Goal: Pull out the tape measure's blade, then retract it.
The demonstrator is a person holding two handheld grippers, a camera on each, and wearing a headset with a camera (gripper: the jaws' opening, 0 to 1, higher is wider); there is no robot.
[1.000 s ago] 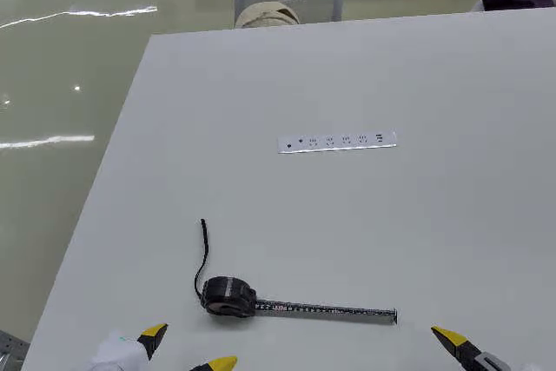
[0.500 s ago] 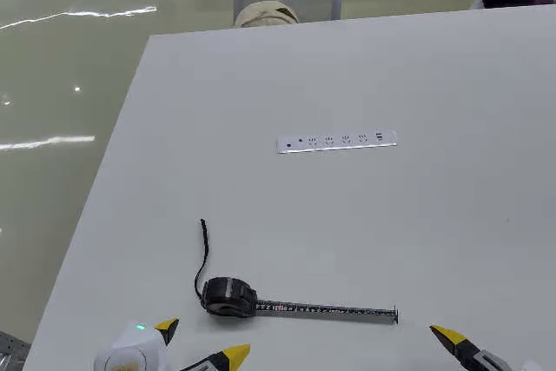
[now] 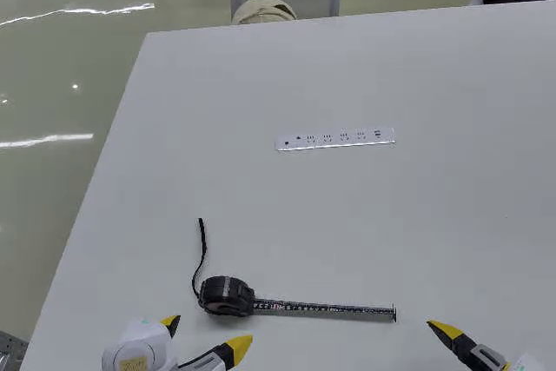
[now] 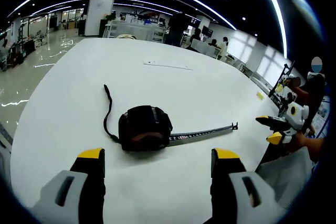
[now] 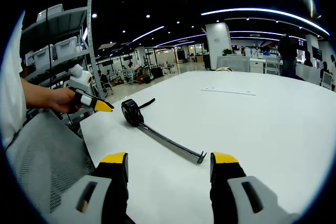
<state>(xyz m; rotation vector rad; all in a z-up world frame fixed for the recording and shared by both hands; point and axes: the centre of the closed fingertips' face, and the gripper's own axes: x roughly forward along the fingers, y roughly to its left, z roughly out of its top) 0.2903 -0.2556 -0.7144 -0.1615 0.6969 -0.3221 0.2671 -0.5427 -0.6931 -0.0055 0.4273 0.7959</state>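
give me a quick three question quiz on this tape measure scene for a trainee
1. True or false: the blade of the tape measure lies pulled out across the table.
2. The left gripper and right gripper are: A) both open, holding nothing; B) both shut on the blade; C) one open, one shut.
3. Fill in: beyond the tape measure, a white ____ lies flat on the table.
Key: 1 true; 2 A; 3 power strip.

Black fingers [image 4: 93,184], yellow tips [image 4: 90,153], grey casings [image 4: 62,199]
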